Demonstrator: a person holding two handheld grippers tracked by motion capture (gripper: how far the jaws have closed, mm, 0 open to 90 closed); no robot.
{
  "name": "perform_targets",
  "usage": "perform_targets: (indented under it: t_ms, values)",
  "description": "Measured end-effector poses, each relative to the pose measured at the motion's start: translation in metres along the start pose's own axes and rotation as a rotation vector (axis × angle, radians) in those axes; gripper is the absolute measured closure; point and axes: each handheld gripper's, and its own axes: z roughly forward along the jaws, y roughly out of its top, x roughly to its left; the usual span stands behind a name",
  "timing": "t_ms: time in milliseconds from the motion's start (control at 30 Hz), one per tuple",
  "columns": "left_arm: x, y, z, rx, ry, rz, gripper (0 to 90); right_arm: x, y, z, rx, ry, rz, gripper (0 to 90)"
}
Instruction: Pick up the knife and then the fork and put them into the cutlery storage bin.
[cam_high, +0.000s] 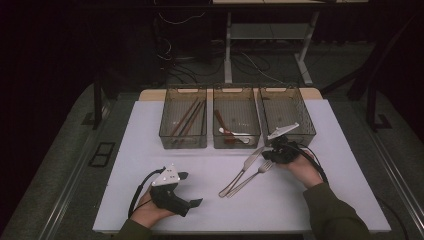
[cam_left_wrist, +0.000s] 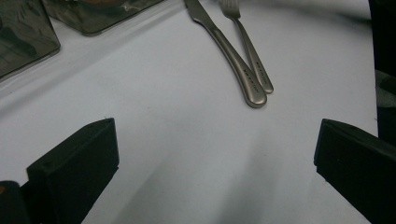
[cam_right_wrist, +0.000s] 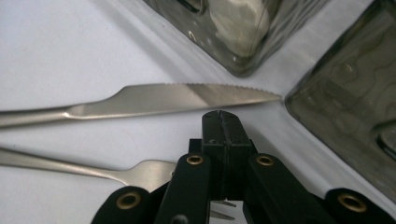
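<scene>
Fork tines sit pinched under the right gripper, whose jaws are closed on them, so lift slowly, clear of the knife just ahead.

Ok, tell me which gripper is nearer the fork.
Right. The right gripper sits at the fork's tines, jaws shut over them by the knife. The left gripper rests apart near the table's front edge, jaws open, short of the handle ends.

Dark lab: cables, table
</scene>
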Motion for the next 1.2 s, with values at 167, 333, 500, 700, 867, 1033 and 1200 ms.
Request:
perform_targets:
  t_ms: [167,333,500,700,867,1033,1200]
  values:
    - [0.0,-0.001,-0.001,-0.006,0.003,-0.004,0.0,0.0,-0.005,-0.005,0.012,0.006,-0.006,89.2]
    - [0.0,-0.001,-0.003,-0.006,0.005,-0.004,0.0,-0.001,-0.012,-0.011,0.029,0.024,-0.022,89.2]
    - [0.0,0.0,-0.003,-0.008,0.004,-0.004,0.0,0.002,-0.018,-0.017,0.048,0.034,-0.038,89.2]
    - [-0.001,0.0,-0.003,-0.009,0.005,-0.004,0.0,0.006,-0.025,-0.021,0.068,0.029,-0.059,89.2]
    - [0.0,0.0,-0.003,-0.01,0.006,-0.006,0.0,0.008,-0.032,-0.026,0.073,0.029,-0.06,89.2]
    - [-0.001,0.0,-0.003,-0.01,0.004,-0.005,0.0,0.011,-0.035,-0.028,0.092,0.038,-0.077,89.2]
    - [-0.001,0.0,-0.004,-0.01,0.005,-0.007,0.0,0.017,-0.04,-0.031,0.121,0.046,-0.109,89.3]
